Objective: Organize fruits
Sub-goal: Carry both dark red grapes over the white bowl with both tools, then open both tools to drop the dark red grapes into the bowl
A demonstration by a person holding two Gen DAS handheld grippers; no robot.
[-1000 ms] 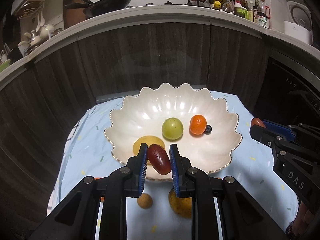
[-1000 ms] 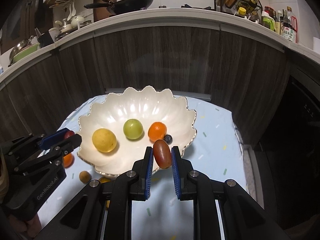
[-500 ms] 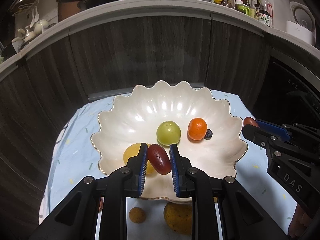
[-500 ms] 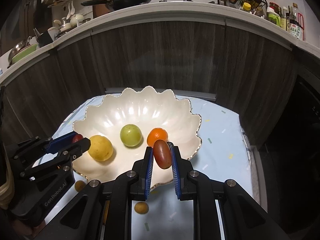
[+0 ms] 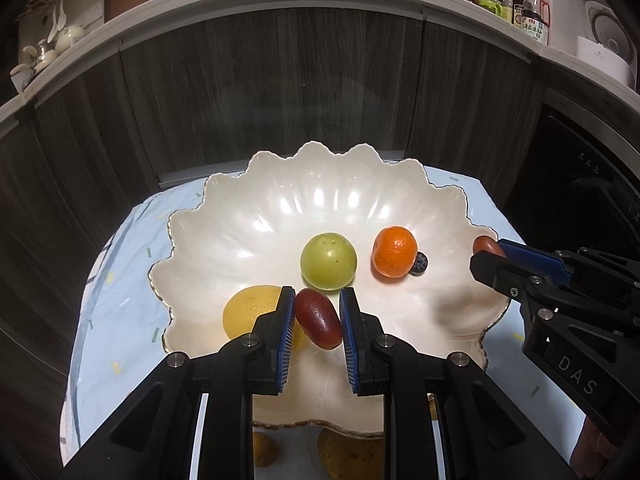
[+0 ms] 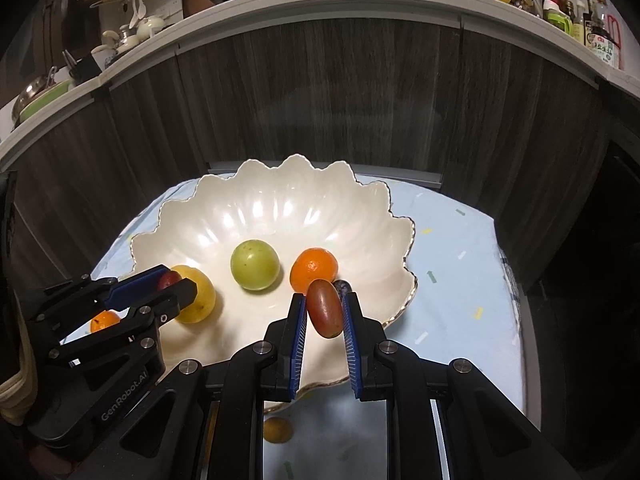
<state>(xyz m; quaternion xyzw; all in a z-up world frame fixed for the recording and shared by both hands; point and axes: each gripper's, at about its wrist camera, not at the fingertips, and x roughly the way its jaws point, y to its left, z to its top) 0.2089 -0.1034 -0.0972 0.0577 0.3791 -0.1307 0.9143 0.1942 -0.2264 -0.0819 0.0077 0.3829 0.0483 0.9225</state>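
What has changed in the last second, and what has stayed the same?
Both hand-held grippers advanced over the white bowl: the left hand-held gripper with its red fruit, the right hand-held gripper with its red fruit. Nothing was released. The green fruit and the orange kept their places.

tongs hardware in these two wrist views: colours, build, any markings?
Both are the same build: matte black angular linkage arms with silver round screw heads at the joints, ending in flat blue ribbed pads. The left tongs body reads "GenRobot.AI" in the right wrist view; the right tongs body reads "DAS" in the left wrist view. No cables visible.
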